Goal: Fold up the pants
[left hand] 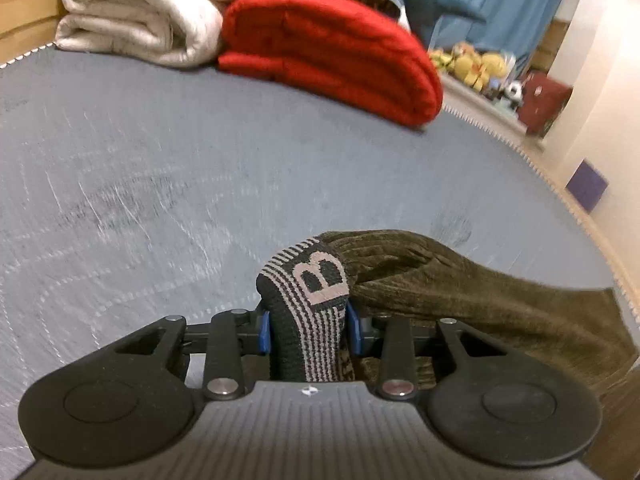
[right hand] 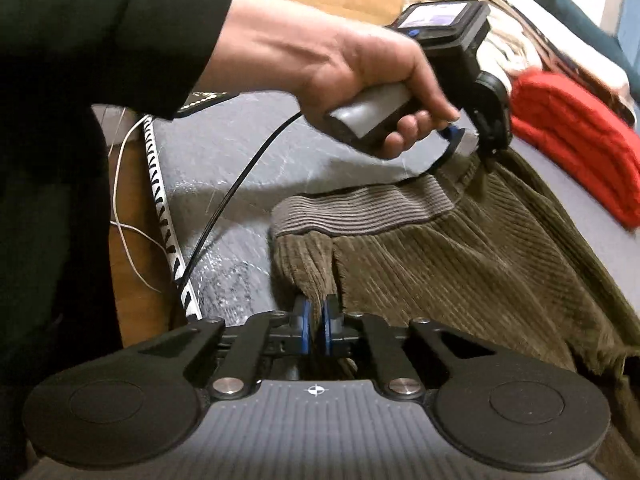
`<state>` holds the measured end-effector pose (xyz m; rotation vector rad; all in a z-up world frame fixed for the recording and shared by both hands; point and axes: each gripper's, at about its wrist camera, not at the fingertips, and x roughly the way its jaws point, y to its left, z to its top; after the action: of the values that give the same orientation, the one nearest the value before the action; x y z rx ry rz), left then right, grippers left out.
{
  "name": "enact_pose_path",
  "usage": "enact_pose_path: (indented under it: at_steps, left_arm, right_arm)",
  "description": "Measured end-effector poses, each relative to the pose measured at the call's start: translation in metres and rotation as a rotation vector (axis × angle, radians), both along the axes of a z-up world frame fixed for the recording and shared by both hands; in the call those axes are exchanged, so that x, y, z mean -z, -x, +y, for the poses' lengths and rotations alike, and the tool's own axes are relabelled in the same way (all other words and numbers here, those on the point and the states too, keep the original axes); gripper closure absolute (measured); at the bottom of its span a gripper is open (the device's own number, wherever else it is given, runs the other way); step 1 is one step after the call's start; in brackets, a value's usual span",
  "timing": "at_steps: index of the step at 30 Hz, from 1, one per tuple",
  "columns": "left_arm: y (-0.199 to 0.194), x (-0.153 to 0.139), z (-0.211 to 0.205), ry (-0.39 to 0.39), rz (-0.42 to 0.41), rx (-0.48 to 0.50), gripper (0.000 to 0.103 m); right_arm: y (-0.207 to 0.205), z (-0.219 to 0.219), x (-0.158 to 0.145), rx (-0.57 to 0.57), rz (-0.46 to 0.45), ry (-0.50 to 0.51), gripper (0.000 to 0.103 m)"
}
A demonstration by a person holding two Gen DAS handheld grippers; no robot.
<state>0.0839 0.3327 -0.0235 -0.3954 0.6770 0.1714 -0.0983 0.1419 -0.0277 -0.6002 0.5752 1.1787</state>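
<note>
The olive corduroy pants [right hand: 460,256] hang between my two grippers above the grey mat [left hand: 200,184]. My left gripper [left hand: 307,330] is shut on the striped elastic waistband [left hand: 310,300], which bears a letter B; the olive cloth [left hand: 460,292] trails off to the right. In the right wrist view the left gripper [right hand: 486,152] holds the top of the pants at the grey waistband [right hand: 360,208]. My right gripper [right hand: 315,330] is shut on a lower corner of the pants [right hand: 306,268].
A folded red knit [left hand: 332,48] and a folded white blanket [left hand: 140,12] lie at the far side of the mat. The mat's fringed edge [left hand: 532,160] runs along the wooden floor. White and black cables [right hand: 132,224] trail at the mat's left edge.
</note>
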Motion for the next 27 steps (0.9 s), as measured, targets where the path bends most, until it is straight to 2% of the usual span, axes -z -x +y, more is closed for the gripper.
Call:
enact_pose_path:
  at_steps: [3, 6, 7, 8, 10, 12, 13, 15, 17, 18, 19, 23, 24, 25, 26, 27]
  left_arm:
    - [0.008, -0.011, 0.006, -0.033, -0.019, -0.019, 0.065]
    - [0.008, -0.005, 0.008, -0.050, 0.015, -0.034, 0.063]
    - [0.007, -0.001, 0.009, -0.049, 0.032, -0.035, 0.061]
    - [0.005, 0.002, 0.007, -0.059, 0.060, -0.036, 0.055]
    - [0.004, 0.002, 0.003, -0.121, 0.093, -0.069, 0.051]
    - [0.011, -0.008, -0.002, -0.200, 0.077, -0.099, 0.040]
    - [0.016, -0.014, -0.003, -0.202, 0.051, -0.102, 0.039]
    - [0.024, -0.025, -0.010, -0.179, 0.011, -0.079, 0.039]
    - [0.031, -0.030, -0.020, -0.181, -0.014, -0.038, 0.039]
    - [0.033, -0.030, -0.026, -0.186, -0.017, -0.005, 0.039]
    - [0.033, -0.030, -0.031, -0.185, -0.016, 0.025, 0.041]
    - [0.029, -0.012, -0.046, -0.146, 0.040, 0.147, 0.062]
    - [0.027, 0.001, -0.047, -0.142, 0.095, 0.166, 0.063]
    - [0.023, 0.017, -0.047, -0.158, 0.184, 0.163, 0.069]
    - [0.021, 0.031, -0.048, -0.195, 0.263, 0.146, 0.083]
    - [0.022, 0.032, -0.050, -0.232, 0.251, 0.143, 0.086]
  right_arm:
    - [0.002, 0.008, -0.001, -0.011, 0.025, -0.027, 0.096]
    - [0.010, 0.016, -0.005, -0.047, 0.018, -0.060, 0.096]
    - [0.012, 0.018, -0.005, -0.052, 0.015, -0.061, 0.096]
    - [0.012, 0.020, -0.003, -0.051, 0.010, -0.053, 0.096]
    - [0.010, 0.021, 0.003, -0.043, 0.006, -0.017, 0.095]
    - [0.006, 0.018, 0.002, -0.014, 0.030, 0.001, 0.089]
    - [0.005, 0.014, -0.002, -0.001, 0.036, -0.011, 0.086]
    - [0.003, 0.002, -0.012, 0.018, 0.048, -0.045, 0.060]
    - [-0.001, -0.012, -0.020, 0.058, 0.049, -0.073, 0.050]
    - [-0.005, -0.019, -0.023, 0.085, 0.052, -0.081, 0.050]
    - [-0.008, -0.025, -0.024, 0.112, 0.057, -0.087, 0.050]
    - [-0.033, -0.053, -0.019, 0.278, 0.121, -0.089, 0.049]
    - [-0.040, -0.060, -0.016, 0.325, 0.143, -0.077, 0.047]
    - [-0.045, -0.065, -0.011, 0.363, 0.157, -0.058, 0.046]
    - [-0.049, -0.070, -0.004, 0.399, 0.170, -0.025, 0.045]
    - [-0.052, -0.075, 0.003, 0.420, 0.186, 0.012, 0.044]
